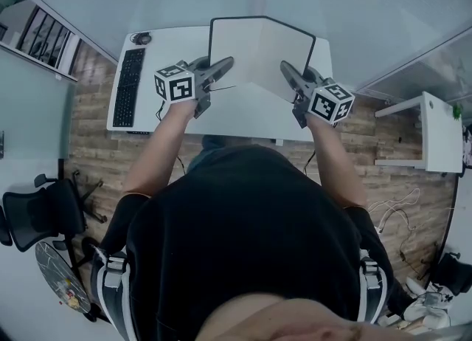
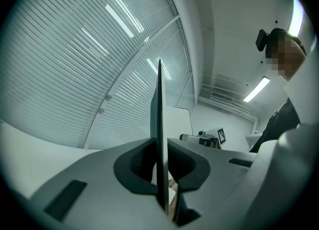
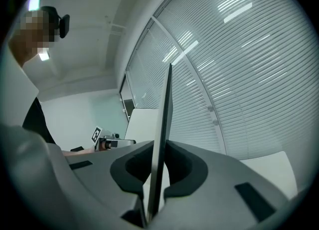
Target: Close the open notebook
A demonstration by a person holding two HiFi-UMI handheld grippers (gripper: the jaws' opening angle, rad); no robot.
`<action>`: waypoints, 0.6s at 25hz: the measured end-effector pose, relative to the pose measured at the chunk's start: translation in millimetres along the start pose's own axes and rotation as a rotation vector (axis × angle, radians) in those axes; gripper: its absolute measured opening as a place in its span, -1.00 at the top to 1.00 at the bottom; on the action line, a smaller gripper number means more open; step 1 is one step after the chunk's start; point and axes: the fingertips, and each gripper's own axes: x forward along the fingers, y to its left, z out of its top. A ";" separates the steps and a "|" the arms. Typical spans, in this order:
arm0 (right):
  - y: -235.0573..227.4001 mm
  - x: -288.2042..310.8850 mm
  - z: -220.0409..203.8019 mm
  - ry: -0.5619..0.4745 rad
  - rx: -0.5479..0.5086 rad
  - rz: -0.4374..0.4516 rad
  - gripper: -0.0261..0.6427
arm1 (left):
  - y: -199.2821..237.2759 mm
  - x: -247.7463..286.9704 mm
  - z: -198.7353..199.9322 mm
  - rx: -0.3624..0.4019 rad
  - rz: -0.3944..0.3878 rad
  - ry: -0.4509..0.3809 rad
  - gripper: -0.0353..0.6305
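Observation:
The notebook (image 1: 258, 55) is open with white pages and a dark cover, held up over the white desk (image 1: 147, 111) with both halves tilted into a V. My left gripper (image 1: 225, 65) is shut on the left cover's edge. In the left gripper view that cover (image 2: 159, 124) stands as a thin dark blade between the jaws of the left gripper (image 2: 163, 174). My right gripper (image 1: 286, 71) is shut on the right cover's edge. In the right gripper view, the right cover (image 3: 163, 139) stands edge-on between the jaws of the right gripper (image 3: 155, 174).
A black keyboard (image 1: 128, 85) lies along the desk's left side, with a small round object (image 1: 140, 38) above it. A second white desk (image 1: 435, 133) stands at the right. A black office chair (image 1: 44, 210) sits on the wooden floor at the lower left.

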 end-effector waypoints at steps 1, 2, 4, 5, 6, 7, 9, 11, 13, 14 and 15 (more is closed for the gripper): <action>-1.1 1.0 -0.5 0.001 -0.002 -0.004 0.72 | 2.3 0.1 0.1 -0.001 -0.002 0.000 0.76; -2.1 1.8 -1.3 0.003 -0.003 -0.009 0.72 | 4.3 0.1 -0.5 -0.003 -0.004 0.000 0.76; -3.9 2.8 -3.2 0.007 -0.004 -0.017 0.72 | 7.8 0.9 -2.2 -0.008 -0.006 0.000 0.76; -4.8 3.0 -4.0 0.009 -0.004 -0.020 0.72 | 9.3 1.6 -3.1 -0.010 -0.006 0.000 0.76; -5.5 3.1 -4.6 0.010 -0.003 -0.023 0.72 | 10.4 2.4 -4.1 -0.012 -0.006 0.001 0.76; -6.1 3.0 -5.3 0.011 -0.002 -0.026 0.72 | 10.9 3.1 -5.1 -0.015 -0.008 0.003 0.76; -7.7 2.7 -6.3 0.010 0.001 -0.032 0.72 | 11.2 4.3 -6.1 -0.016 -0.011 0.008 0.76; -9.7 2.8 -6.7 0.009 0.004 -0.039 0.72 | 11.5 4.9 -5.5 -0.013 -0.013 0.011 0.76; -11.0 4.0 -6.8 0.011 0.005 -0.044 0.72 | 13.2 5.3 -4.7 -0.013 -0.012 0.013 0.76; -11.8 5.6 -6.7 0.013 0.005 -0.044 0.72 | 15.2 5.5 -4.4 -0.015 -0.011 0.013 0.76; -12.8 7.6 -6.4 0.016 0.005 -0.045 0.72 | 17.6 5.9 -4.0 -0.019 -0.011 0.013 0.76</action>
